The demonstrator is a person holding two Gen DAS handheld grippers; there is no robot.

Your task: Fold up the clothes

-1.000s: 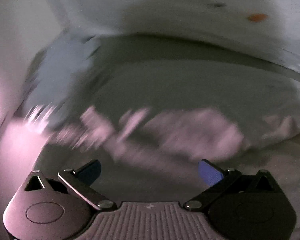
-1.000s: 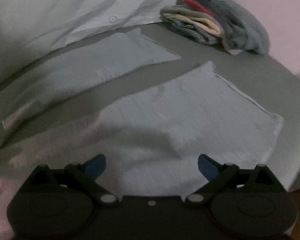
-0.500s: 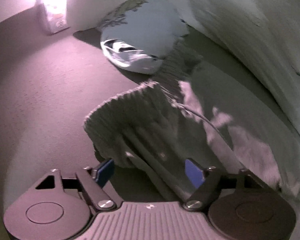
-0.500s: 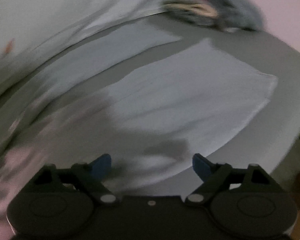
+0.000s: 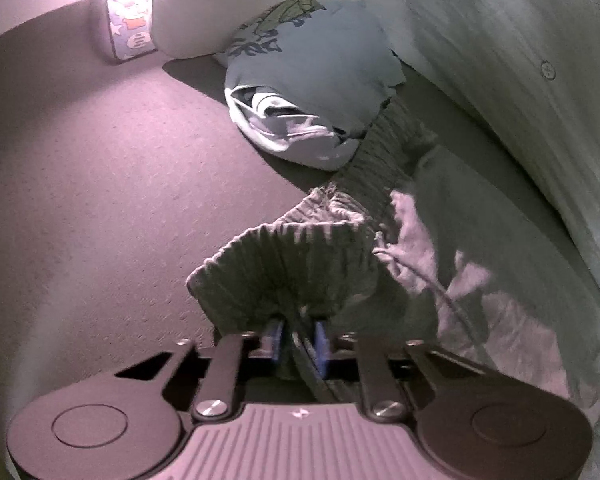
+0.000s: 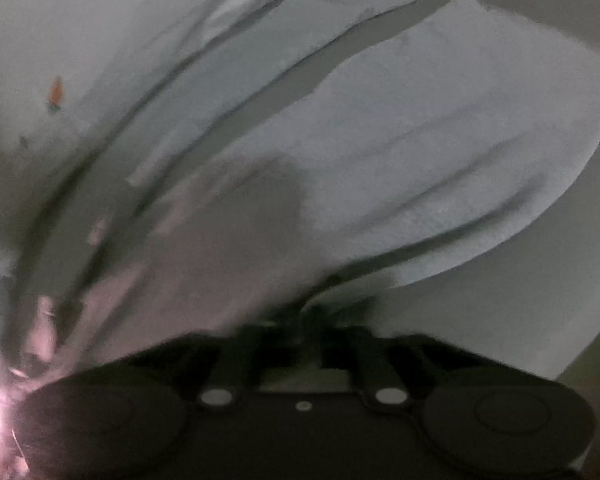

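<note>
Left hand-held gripper [image 5: 298, 340] is clamping the ribbed waistband [image 5: 284, 264] | right hand-held gripper [image 6: 314, 320] is pinching the pale trousers [image 6: 420, 140], legs trailing toward 1 o'clock | both should be pulling evenly, keeping waistband taut and level.

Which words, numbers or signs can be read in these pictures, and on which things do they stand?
Patterned box: cartoon shapes and a star; its lettering is too blurred to read.
Blue printed cloth: dark letter-like marks, too distorted to read.
Left claw: a small logo on its base, no words.
Right wrist view: no text.
</note>
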